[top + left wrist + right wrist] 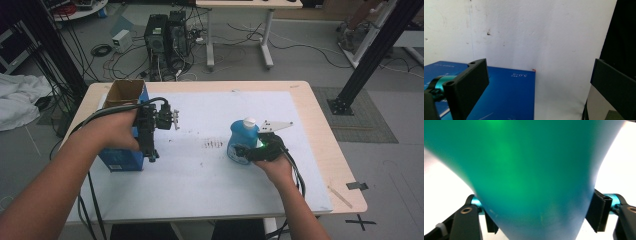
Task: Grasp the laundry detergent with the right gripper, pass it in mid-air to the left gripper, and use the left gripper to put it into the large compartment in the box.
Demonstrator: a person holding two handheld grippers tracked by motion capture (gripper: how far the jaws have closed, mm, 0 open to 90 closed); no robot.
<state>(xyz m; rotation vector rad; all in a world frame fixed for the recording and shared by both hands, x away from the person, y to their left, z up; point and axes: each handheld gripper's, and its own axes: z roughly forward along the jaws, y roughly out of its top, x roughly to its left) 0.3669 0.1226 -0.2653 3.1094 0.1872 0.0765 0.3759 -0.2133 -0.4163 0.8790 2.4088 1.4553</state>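
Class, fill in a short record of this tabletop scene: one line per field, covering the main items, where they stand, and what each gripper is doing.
Surface: white mat on a wooden table
Bottle: blue bottle, white cap, upright, right of centre
Box: blue box, open top, at the mat's left
Right gripper: right gripper has its jaws around the bottle's lower body, pads at both sides
Left gripper: left gripper beside the box, jaws wide apart, nothing between them
Mat marks: dark smudges near the middle
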